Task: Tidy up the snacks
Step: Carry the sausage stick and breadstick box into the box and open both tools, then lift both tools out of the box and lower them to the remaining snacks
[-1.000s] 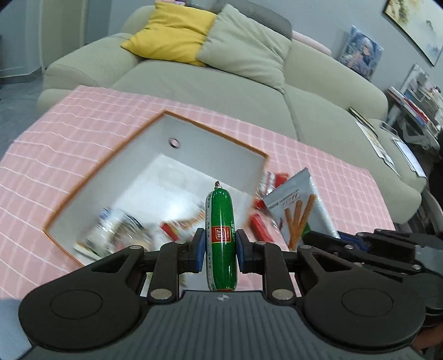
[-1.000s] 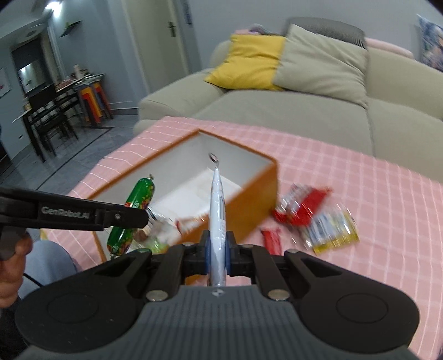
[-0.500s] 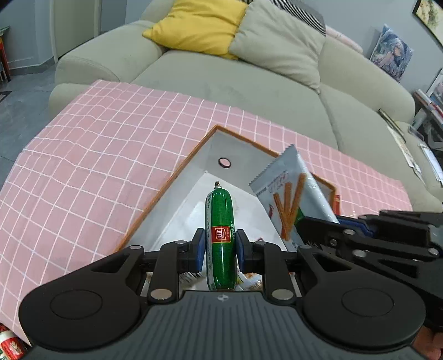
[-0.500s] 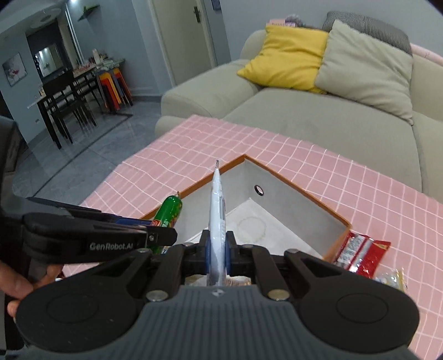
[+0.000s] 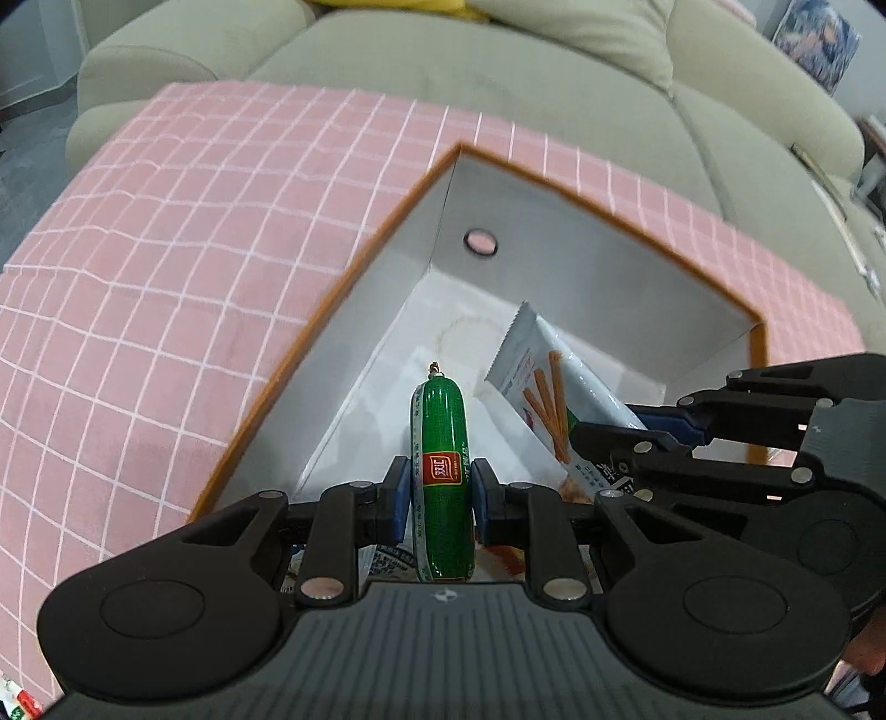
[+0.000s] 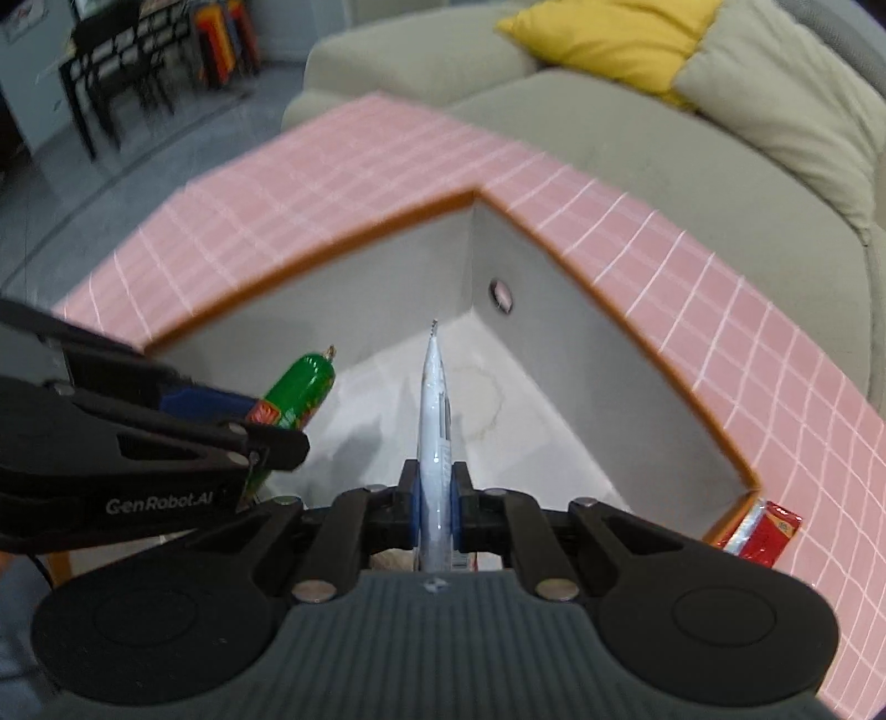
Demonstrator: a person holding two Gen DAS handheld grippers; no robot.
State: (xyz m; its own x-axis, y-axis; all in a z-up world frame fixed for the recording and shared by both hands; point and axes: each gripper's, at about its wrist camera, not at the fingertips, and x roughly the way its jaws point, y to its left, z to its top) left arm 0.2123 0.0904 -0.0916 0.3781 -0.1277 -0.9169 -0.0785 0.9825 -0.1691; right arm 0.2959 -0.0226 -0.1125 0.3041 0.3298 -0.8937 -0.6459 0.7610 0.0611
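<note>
Left hand-held gripper [image 5: 441, 493] clamps a green sausage [image 5: 441, 476] over the orange-rimmed box [image 5: 581, 288]; the right hand-held gripper [image 6: 436, 498] pinches a white biscuit-stick packet [image 6: 434, 421] edge-on above the same box. Other wrappers, perhaps snacks, lie blurred underneath. A red packet [image 6: 767, 531] rests outside on the pink checked surface [image 5: 166, 266].

One sausage [image 5: 441, 476], one box [image 5: 581, 299], two pillows [image 6: 609, 39]

left gripper [image 5: 441, 493] clamping green sausage [image 5: 441, 476], above orange-rimmed box [image 5: 559, 260]
</note>
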